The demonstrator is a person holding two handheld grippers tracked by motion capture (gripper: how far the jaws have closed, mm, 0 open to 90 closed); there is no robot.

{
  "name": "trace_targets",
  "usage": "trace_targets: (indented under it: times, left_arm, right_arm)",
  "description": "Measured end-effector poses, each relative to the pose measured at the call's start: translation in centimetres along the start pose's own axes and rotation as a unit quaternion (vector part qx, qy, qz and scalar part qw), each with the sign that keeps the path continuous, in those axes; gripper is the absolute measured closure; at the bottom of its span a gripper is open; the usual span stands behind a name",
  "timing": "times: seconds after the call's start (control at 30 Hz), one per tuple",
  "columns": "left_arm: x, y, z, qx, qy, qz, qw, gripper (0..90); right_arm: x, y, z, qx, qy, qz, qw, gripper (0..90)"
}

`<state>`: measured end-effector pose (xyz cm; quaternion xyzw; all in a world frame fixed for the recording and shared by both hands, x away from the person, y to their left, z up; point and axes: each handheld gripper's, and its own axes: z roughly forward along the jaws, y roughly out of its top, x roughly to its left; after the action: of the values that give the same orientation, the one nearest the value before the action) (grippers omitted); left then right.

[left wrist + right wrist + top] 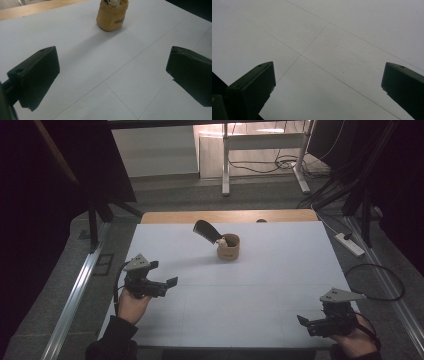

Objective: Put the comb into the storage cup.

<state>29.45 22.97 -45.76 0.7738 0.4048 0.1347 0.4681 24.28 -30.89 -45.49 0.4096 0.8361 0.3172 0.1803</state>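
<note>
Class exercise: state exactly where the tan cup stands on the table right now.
In the high view the tan cup stands upright at the table's far middle, a dark tool leaning out to its left.

The room is dimly lit, and the edges of the high view are lost in darkness. The pale surface [280, 285] is evenly lit without glare. A soft shadow is cast leftward from the cup [112, 15]. Both gripper views are slightly grainy and blurred.

You had a small tan cup [228, 249] standing upright toward the far middle of the white table, a black scoop-like tool [206, 230] leaning out of it leftward beside something white inside.
</note>
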Motion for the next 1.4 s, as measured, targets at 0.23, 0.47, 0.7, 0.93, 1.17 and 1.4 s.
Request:
trace_targets:
  times: [0.23,0.47,0.7,0.93,1.17,1.4]
  left_arm:
    - [-0.2,-0.8,-0.9,0.001,0.002,-0.005,1.0,0.0]
    - [-0.4,-1.4,-1.7,0.004,0.003,-0.009,1.0,0.0]
    - [-0.6,-2.0,-2.4,0.006,0.009,-0.011,0.9999,0.0]
    - [-0.7,-2.8,-3.1,0.007,0.013,-0.017,0.9997,0.0]
    - [-0.9,-3.4,-3.7,0.011,0.017,-0.021,0.9996,0.0]
    - [-1.1,-4.0,-4.2,0.016,0.019,-0.023,0.9994,0.0]
  right_arm:
    - [0.0,0.0,0.0,0.001,-0.001,-0.001,1.0,0.0]
    - [0.0,0.0,0.0,0.001,-0.001,-0.001,1.0,0.0]
    - [0.0,0.0,0.0,0.002,-0.002,-0.001,1.0,0.0]
    - [0.0,0.0,0.0,0.002,-0.002,-0.001,1.0,0.0]
    - [0.0,0.0,0.1,0.002,-0.002,-0.001,1.0,0.0]
    - [0.0,0.0,0.0,0.002,-0.003,-0.001,1.0,0.0]
